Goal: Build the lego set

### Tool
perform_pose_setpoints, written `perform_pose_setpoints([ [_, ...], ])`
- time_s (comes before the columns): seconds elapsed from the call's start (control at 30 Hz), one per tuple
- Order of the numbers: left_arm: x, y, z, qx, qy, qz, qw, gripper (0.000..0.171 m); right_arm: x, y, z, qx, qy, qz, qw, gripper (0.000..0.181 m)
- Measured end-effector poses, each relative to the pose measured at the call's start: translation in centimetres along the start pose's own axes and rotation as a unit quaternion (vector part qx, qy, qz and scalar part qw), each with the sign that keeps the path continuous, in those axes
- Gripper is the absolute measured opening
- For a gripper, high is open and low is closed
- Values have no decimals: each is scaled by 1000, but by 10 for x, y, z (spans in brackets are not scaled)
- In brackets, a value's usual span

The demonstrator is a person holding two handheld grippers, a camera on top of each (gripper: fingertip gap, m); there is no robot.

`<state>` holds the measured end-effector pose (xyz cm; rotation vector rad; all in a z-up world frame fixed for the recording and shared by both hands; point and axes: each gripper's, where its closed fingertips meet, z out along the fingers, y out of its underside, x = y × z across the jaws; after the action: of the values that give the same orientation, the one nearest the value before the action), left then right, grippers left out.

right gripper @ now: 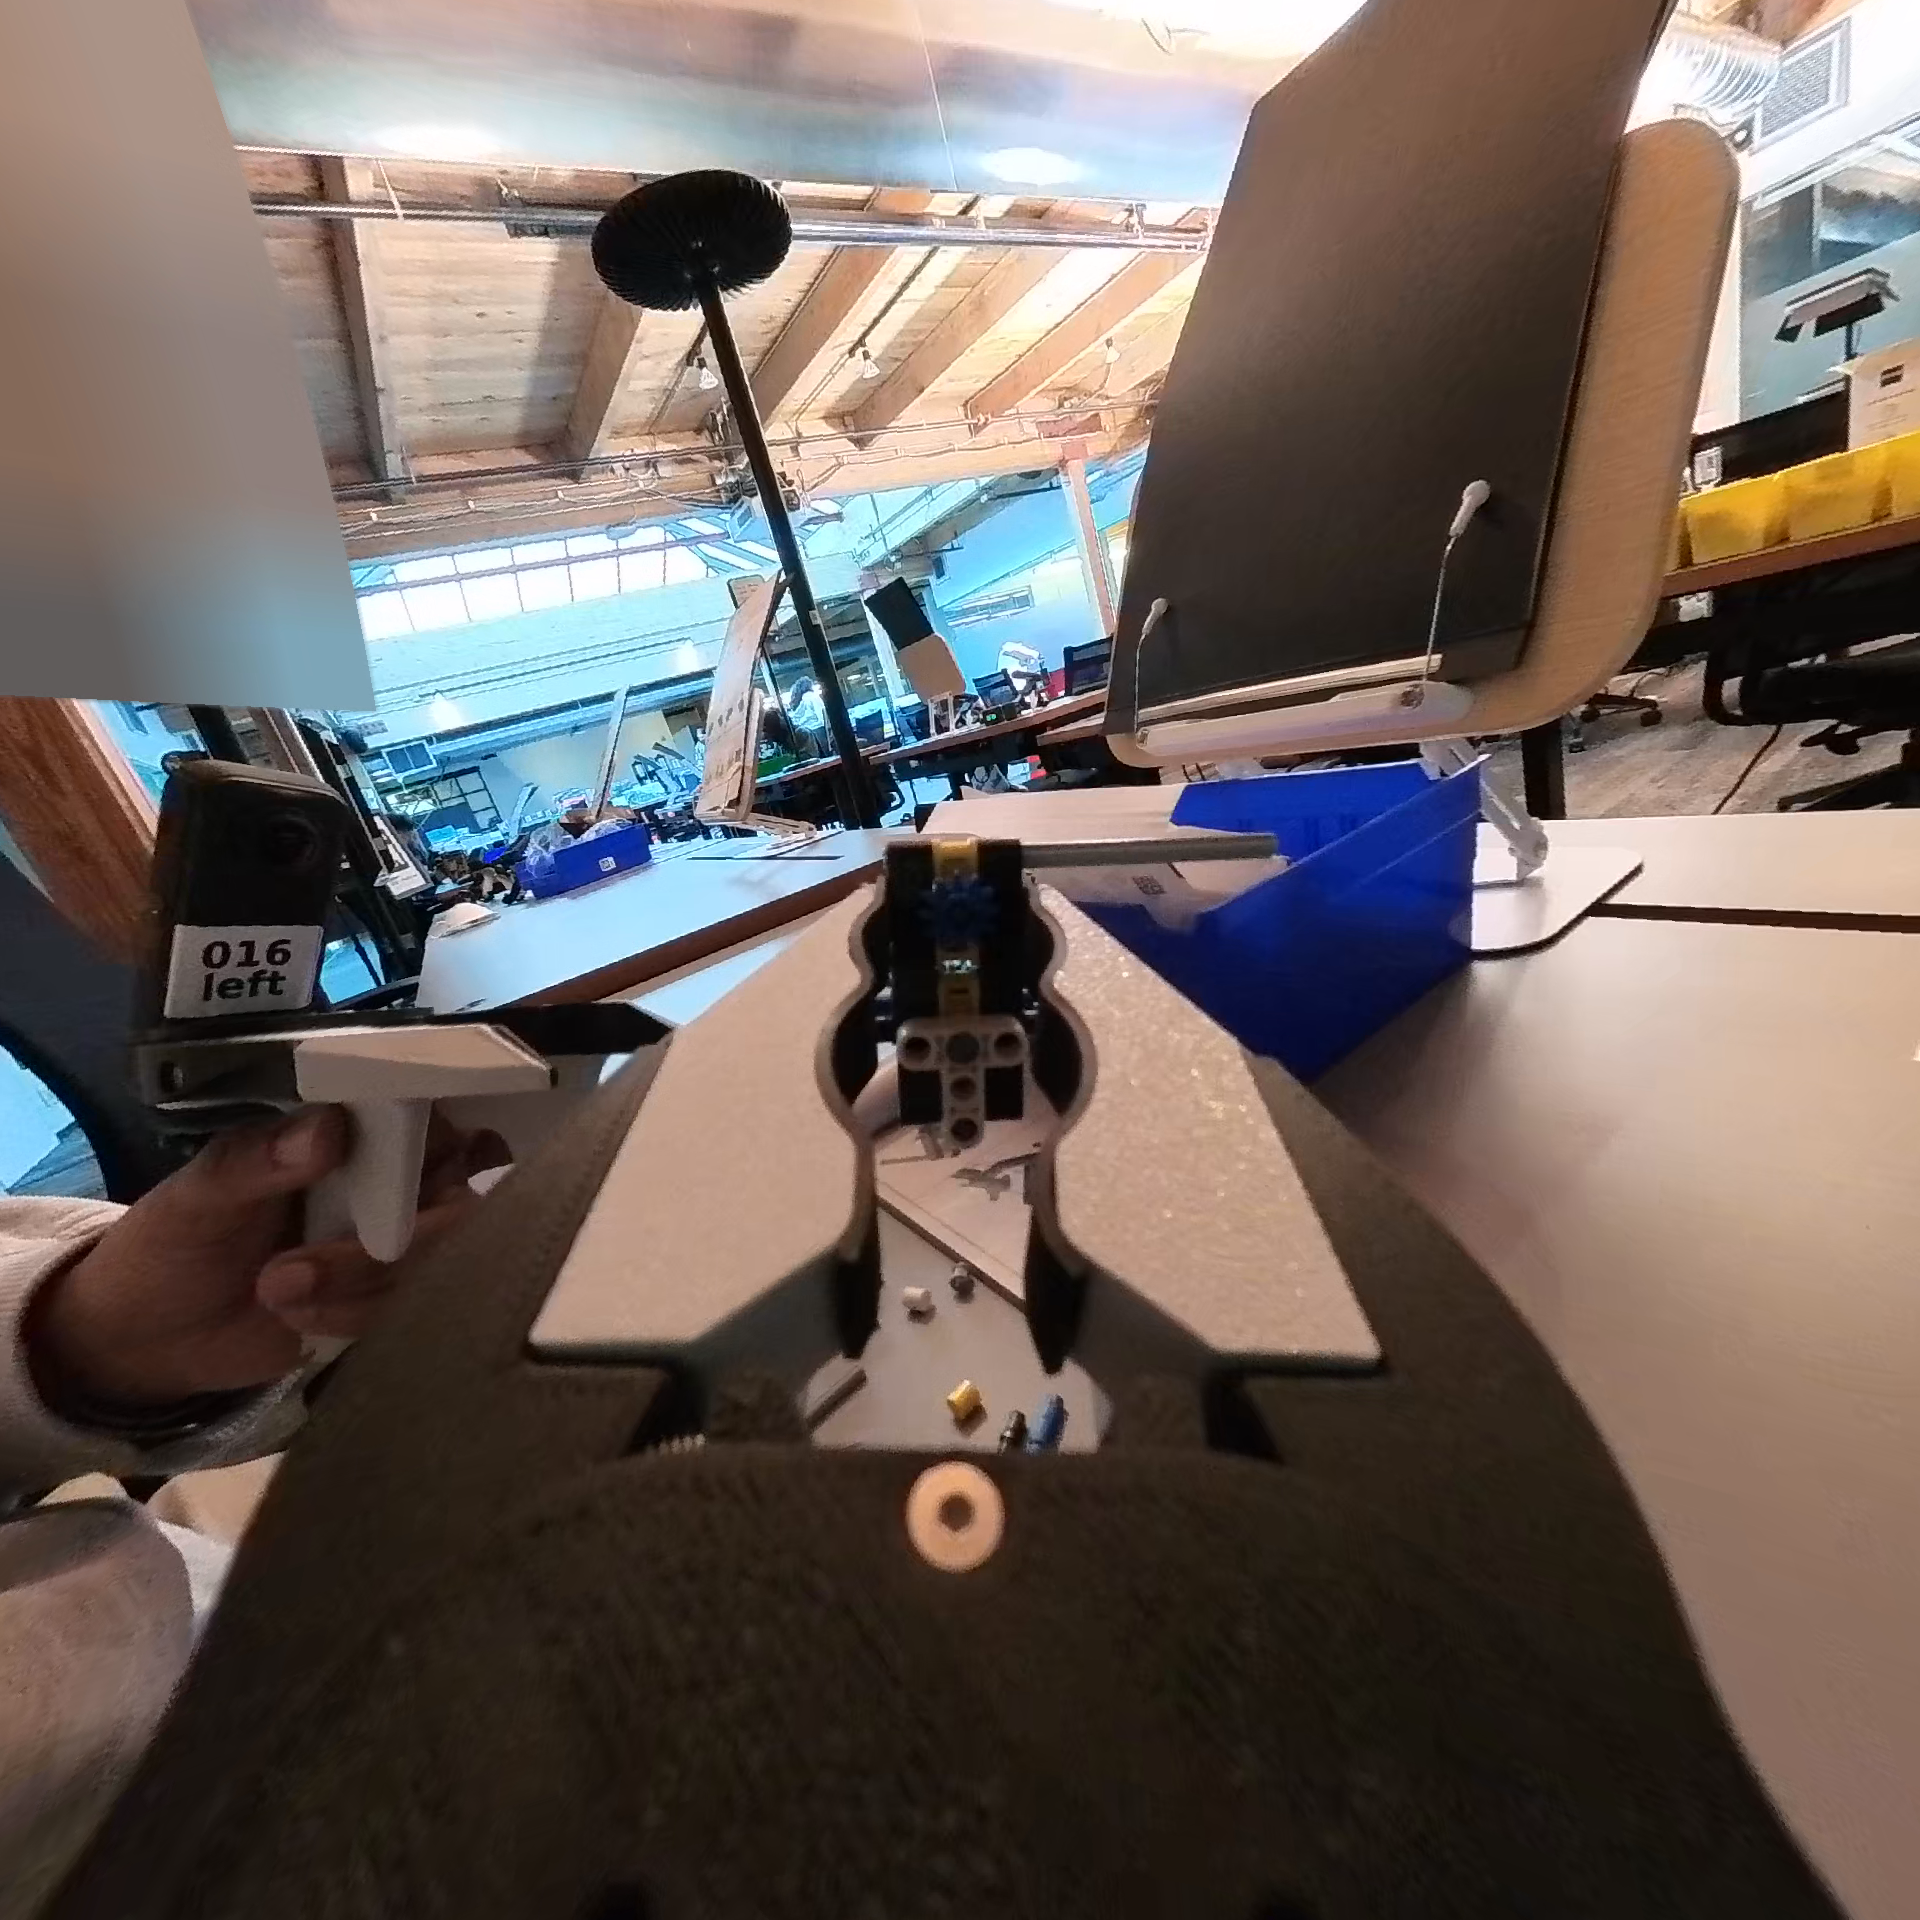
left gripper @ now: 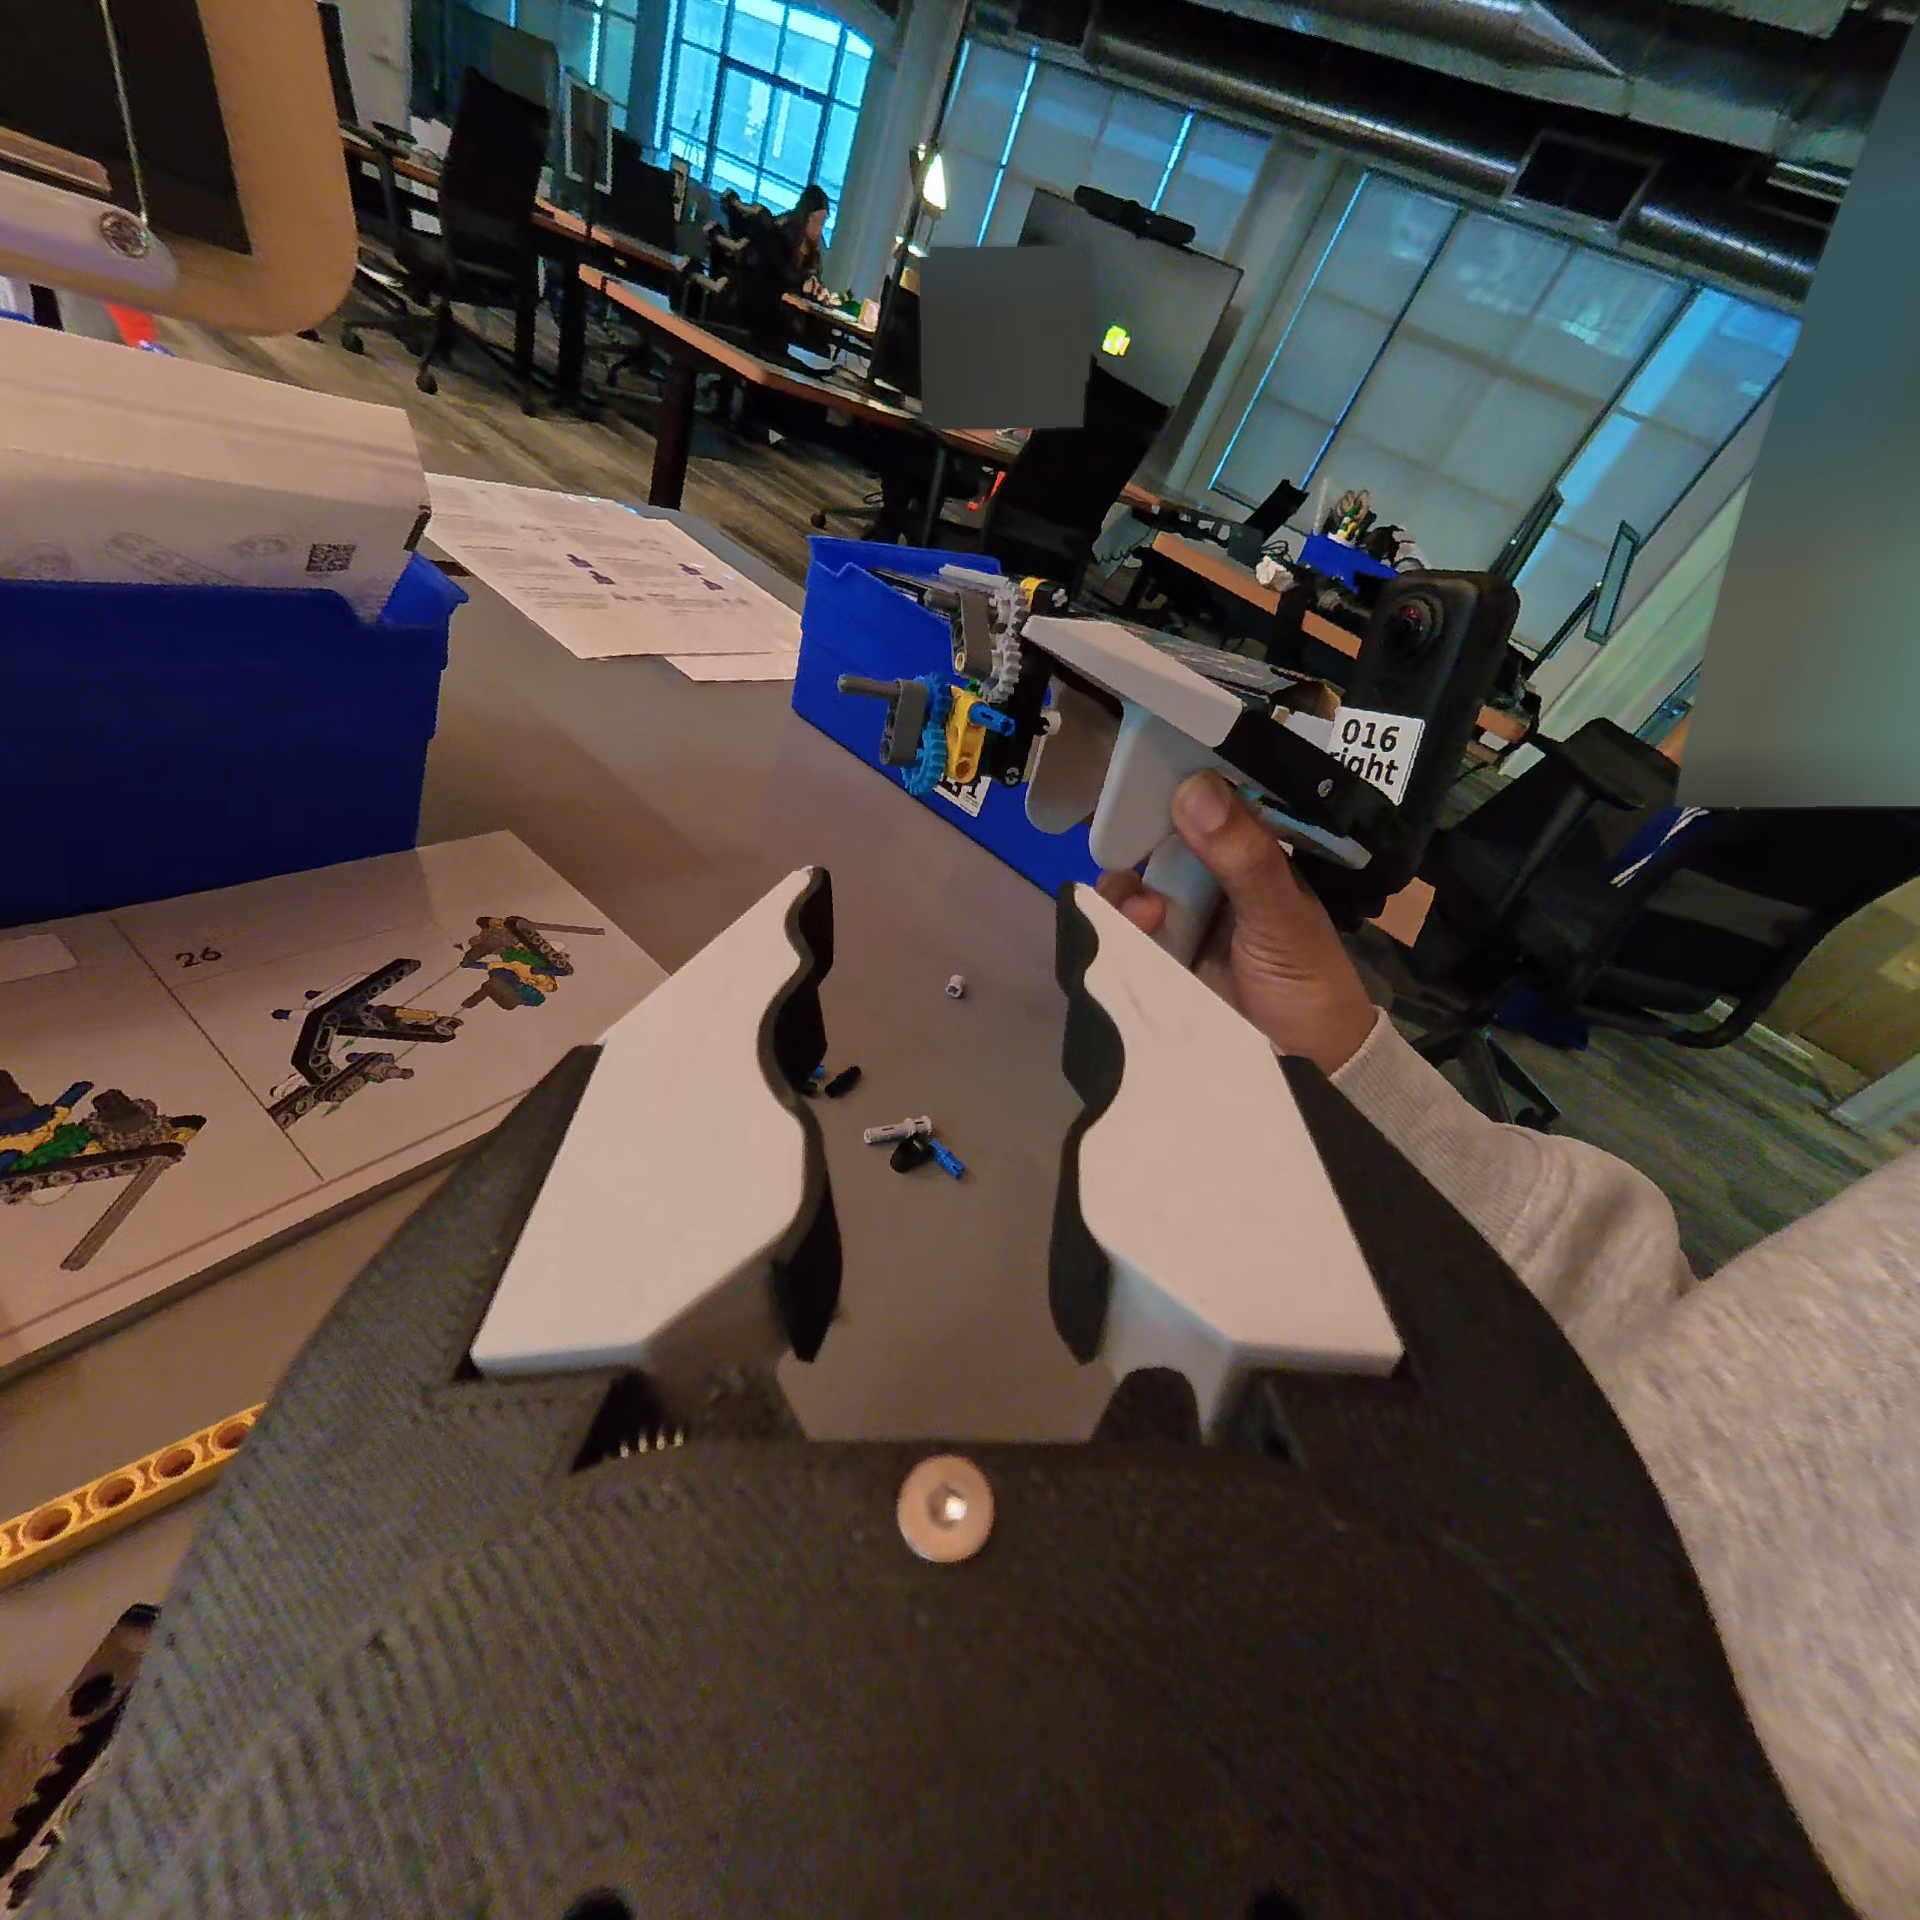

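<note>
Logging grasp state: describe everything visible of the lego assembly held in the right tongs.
The partly built plastic lego gear assembly is clamped between the grey fingers of the right tongs, lifted clear of the grey table. It has black beams, a yellow connector, a blue toothed gear, a light grey gear and a grey cross-shaped plate. A long grey axle sticks out sideways. Only the fingers touch it. The left tongs are open and empty.
</note>
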<state>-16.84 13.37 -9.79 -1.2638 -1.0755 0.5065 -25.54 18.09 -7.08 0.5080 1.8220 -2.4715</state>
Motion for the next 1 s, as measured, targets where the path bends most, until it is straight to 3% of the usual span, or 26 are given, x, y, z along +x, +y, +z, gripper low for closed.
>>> perform_pose_setpoints([
  [0.43, 0, 0, -1, 0, -1, 2, 1000, 41, -5, 3, 3, -7, -20, 9, 1000, 23],
  [0.8, 1, 2, -1, -4, 2, 1, 1000, 41, -33, 8, 11, -12, -118, 59, 991, 23],
  [1.0, 10, 6, 3, -14, 42, -61, 997, 41, -45, 3, 11, 6, -154, 75, 985, 23],
])
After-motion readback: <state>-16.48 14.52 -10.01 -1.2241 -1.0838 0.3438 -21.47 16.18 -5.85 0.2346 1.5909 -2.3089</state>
